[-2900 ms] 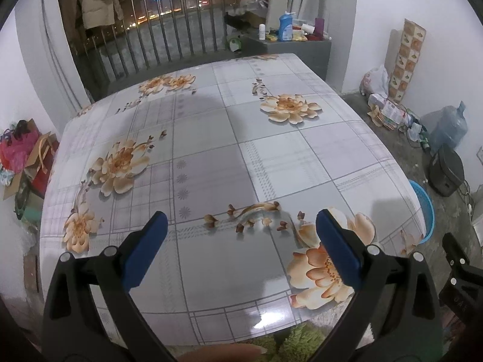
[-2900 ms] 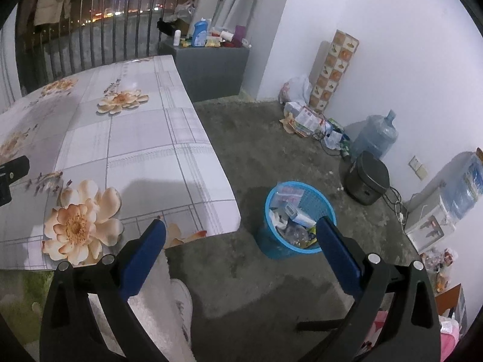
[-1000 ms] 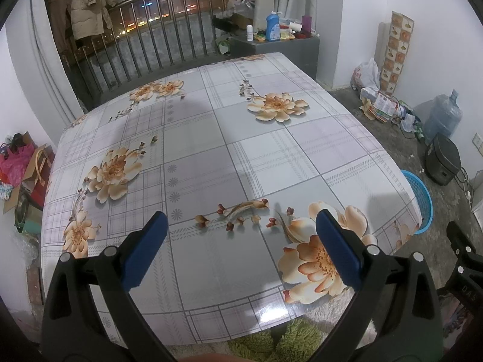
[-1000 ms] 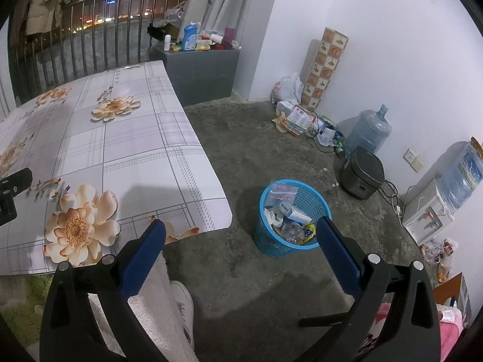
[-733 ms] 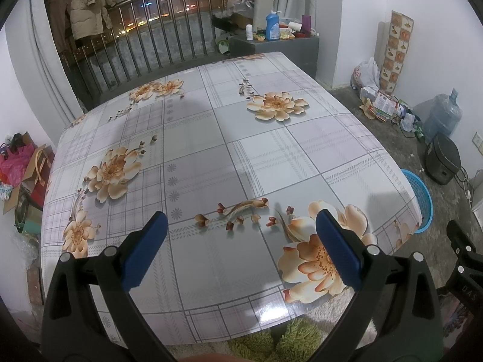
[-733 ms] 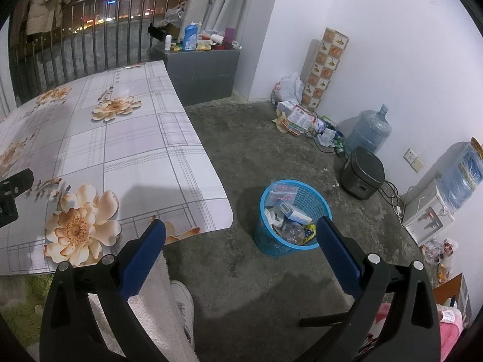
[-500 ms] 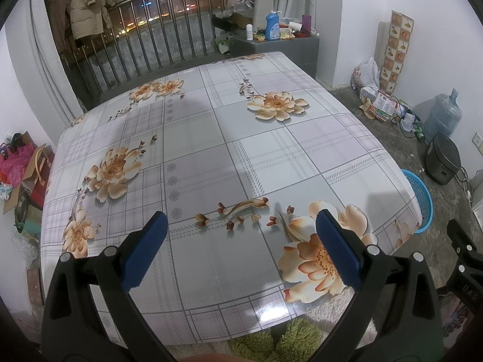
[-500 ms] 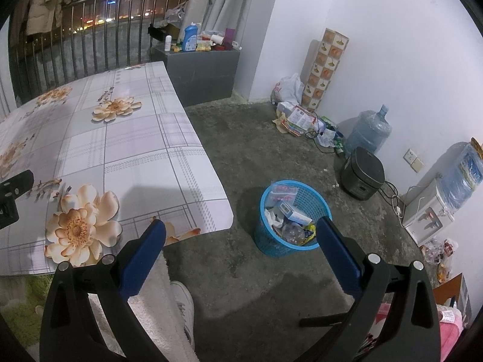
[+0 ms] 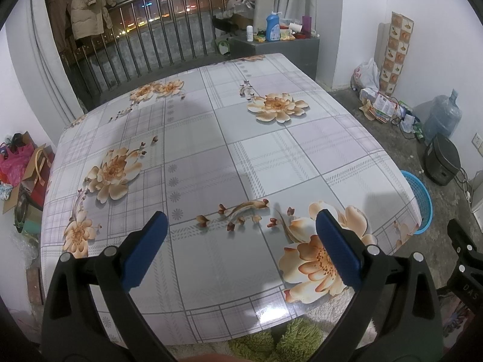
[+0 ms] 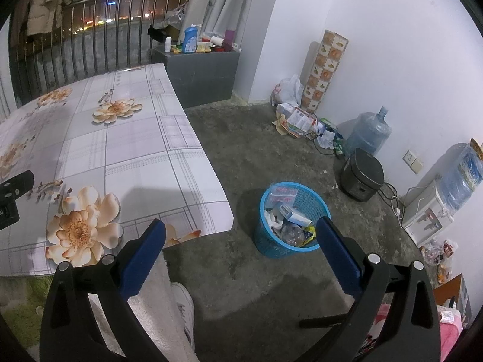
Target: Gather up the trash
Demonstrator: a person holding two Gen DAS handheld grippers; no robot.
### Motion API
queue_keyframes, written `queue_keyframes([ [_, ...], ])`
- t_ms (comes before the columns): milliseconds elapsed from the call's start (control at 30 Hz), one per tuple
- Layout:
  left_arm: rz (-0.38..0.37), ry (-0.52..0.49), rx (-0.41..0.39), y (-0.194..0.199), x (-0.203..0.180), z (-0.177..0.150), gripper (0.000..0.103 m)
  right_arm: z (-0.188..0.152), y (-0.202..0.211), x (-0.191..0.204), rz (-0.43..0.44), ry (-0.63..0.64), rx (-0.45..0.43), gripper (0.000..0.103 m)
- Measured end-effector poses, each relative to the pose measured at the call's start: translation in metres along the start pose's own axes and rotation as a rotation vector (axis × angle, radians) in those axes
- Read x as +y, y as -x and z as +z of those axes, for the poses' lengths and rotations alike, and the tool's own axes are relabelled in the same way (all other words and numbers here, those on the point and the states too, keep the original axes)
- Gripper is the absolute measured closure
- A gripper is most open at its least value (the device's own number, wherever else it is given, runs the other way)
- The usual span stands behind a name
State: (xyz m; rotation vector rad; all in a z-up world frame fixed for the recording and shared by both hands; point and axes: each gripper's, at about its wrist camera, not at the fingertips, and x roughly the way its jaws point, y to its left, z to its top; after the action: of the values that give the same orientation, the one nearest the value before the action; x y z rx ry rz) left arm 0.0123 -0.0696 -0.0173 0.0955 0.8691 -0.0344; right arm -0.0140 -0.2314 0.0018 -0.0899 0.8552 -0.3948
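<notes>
On concrete floor: round blue mesh basket, crumpled wrappers inside.

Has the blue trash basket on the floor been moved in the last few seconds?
No. The blue basket stands in the same place between the table corner and the black cooker; only the camera shifted.

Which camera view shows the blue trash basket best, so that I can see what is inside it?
The right wrist view shows the blue trash basket whole on the floor, with wrappers and packets visible inside. In the left wrist view, only part of its rim shows past the table edge, and the contents are hidden.
</notes>
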Motion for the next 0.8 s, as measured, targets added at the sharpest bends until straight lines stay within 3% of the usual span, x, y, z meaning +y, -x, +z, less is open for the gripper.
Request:
queue_keyframes([
  [800, 0.001, -0.001, -0.001, 0.0001, 0.0003, 0.0006, 0.009, 0.0043, 0.0018, 0.0037, -0.003, -0.003, -0.003, 0.006],
])
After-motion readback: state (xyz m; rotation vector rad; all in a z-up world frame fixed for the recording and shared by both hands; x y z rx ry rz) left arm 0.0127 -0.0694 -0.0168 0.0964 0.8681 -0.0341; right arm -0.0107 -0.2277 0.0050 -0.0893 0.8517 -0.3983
